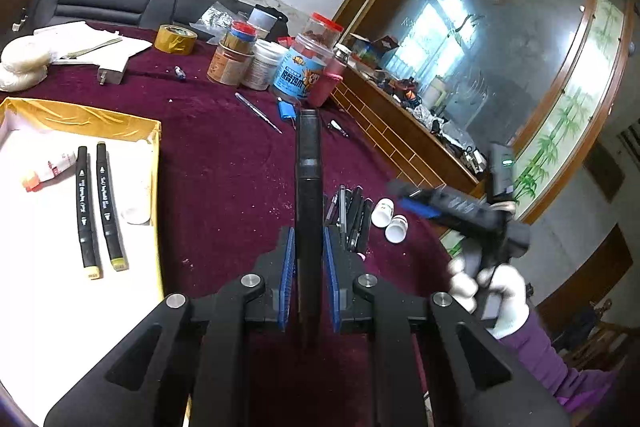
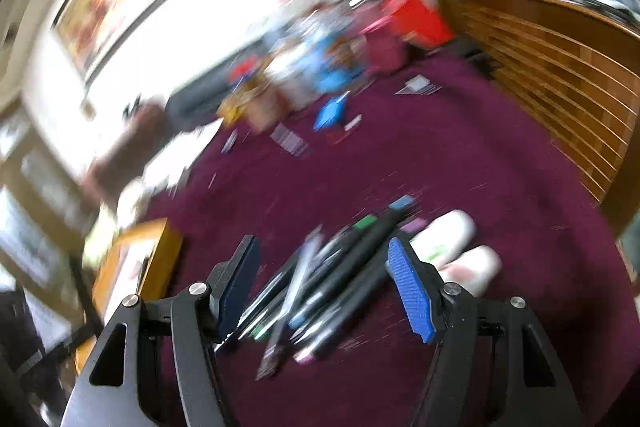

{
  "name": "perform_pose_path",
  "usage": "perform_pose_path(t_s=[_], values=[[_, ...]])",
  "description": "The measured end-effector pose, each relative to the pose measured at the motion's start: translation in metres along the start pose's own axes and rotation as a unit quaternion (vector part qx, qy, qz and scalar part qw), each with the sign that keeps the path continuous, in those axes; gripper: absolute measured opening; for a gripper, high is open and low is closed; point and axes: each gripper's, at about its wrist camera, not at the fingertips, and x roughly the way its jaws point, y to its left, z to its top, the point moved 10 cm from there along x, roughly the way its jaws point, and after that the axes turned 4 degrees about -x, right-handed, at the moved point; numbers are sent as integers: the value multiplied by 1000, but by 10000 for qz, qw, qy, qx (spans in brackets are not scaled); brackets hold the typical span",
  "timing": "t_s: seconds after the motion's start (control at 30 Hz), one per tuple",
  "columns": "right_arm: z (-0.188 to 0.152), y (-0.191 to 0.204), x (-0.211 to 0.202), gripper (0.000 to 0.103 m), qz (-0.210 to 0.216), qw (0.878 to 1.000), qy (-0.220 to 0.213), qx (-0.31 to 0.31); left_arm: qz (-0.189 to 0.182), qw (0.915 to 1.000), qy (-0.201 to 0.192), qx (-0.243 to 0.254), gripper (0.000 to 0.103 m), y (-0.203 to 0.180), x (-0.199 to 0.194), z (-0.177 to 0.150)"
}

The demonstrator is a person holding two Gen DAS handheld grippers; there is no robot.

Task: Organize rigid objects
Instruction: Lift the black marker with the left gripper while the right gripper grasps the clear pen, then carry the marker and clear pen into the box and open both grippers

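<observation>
Item: black marker (image 1: 309, 163), clamped lengthwise between the blue pads of the left gripper (image 1: 309, 259), jaws narrow around its barrel, tip projecting forward above the maroon tablecloth (image 1: 224, 163).

Destination, judged: gold-edged tray (image 1: 154, 163) at left, white floor already holding two black markers (image 1: 100, 207) side by side and a small white-and-orange tube (image 1: 50, 169).

Stock remaining: loose pile of pens and markers (image 2: 320, 275) on the cloth, two white bottles (image 2: 460, 247) just beside it.

Right gripper (image 2: 324, 283): jaws wide, nothing between the pads, hanging above the pile; view heavily smeared, so individual pens hard to separate.

Risks, as judgement:
- Long free end beyond the pads; possible pivot or slip during a quick swing toward the tray.
- Possible knock against the tray's raised edge if carried low.
- Release too high; likely roll against the two laid markers, spoiling the row.
- Right gripper closing on the crowded pile; likely several pens taken or scattered, bottles nudged.
</observation>
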Motion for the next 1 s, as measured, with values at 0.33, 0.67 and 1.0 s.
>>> perform_pose_path(t_s=[0.33, 0.67, 1.0], values=[[-49, 39, 66, 21, -499, 9943, 848, -422, 99, 9992, -378, 76, 12, 8, -36, 1], [-49, 45, 47, 7, 131, 9966, 818, 43, -136, 9983, -501, -266, 12, 28, -54, 7], [-41, 175, 41, 8, 1945, 9741, 1143, -138, 628, 9950, -466, -621, 12, 113, -97, 34]])
